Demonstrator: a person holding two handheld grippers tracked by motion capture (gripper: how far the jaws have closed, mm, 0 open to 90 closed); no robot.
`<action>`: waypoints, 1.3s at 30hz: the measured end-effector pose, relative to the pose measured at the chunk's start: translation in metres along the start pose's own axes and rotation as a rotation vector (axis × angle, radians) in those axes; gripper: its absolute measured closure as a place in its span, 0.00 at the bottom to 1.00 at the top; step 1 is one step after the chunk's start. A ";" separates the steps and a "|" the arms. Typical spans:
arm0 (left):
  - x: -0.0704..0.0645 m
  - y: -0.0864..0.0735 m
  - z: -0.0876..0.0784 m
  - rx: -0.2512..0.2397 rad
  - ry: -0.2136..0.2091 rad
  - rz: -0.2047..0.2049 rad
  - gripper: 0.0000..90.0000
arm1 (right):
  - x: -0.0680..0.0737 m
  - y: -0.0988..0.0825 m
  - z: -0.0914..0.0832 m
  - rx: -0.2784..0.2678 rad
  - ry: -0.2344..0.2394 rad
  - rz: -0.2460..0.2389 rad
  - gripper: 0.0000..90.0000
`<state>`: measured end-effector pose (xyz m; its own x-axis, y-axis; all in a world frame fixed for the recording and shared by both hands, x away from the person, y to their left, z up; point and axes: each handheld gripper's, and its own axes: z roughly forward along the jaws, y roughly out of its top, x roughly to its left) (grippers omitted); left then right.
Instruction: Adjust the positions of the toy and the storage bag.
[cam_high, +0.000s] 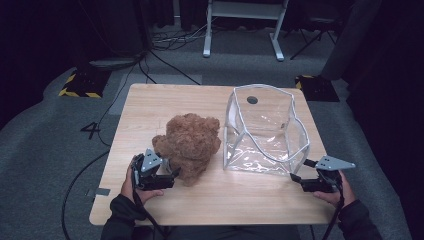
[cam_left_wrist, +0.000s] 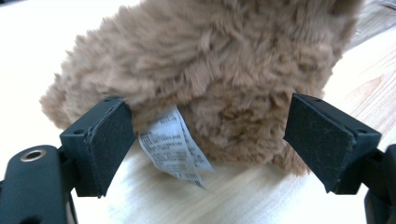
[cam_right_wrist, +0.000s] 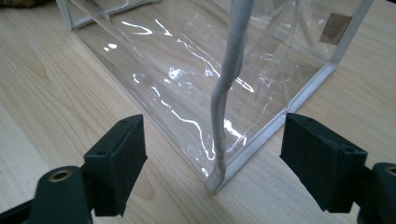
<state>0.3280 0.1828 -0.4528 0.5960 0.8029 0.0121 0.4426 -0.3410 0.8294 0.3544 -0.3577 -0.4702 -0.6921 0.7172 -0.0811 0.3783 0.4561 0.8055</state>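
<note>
A person holds two grippers at the near edge of a table (cam_high: 150, 100), one at a teddy (cam_high: 189, 145), one at a clear bag (cam_high: 262, 131).

The left gripper (cam_high: 172, 172) sits near the table's near-left corner with its jaws spread wide, and their tips flank the teddy's near side; in the left gripper view the left jaw touches the fur beside a white label (cam_left_wrist: 173, 147), while the right jaw stands just off it. The brown teddy lies around the middle of the table, just left of the bag. The bag stands upright and open-topped on the right half, with white trim. The right gripper (cam_high: 302, 174) rests near the near-right corner, jaws wide apart and holding nothing, pointed at the bag's near corner seam (cam_right_wrist: 226, 93), which lies between the jaw tips.
</note>
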 end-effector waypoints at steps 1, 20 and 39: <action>0.000 0.002 -0.002 -0.007 0.001 0.001 0.18 | 0.000 -0.001 0.003 0.005 0.000 0.000 0.25; -0.008 0.042 -0.006 -0.086 -0.048 0.062 0.17 | 0.000 -0.006 0.015 0.037 0.011 -0.010 0.27; -0.014 0.060 0.039 -0.038 -0.113 0.111 0.15 | 0.001 -0.006 0.016 0.052 -0.003 -0.030 0.27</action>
<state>0.3720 0.1323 -0.4247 0.7123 0.7004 0.0443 0.3449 -0.4043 0.8471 0.3611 -0.3510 -0.4842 -0.7018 0.7044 -0.1067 0.3892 0.5045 0.7708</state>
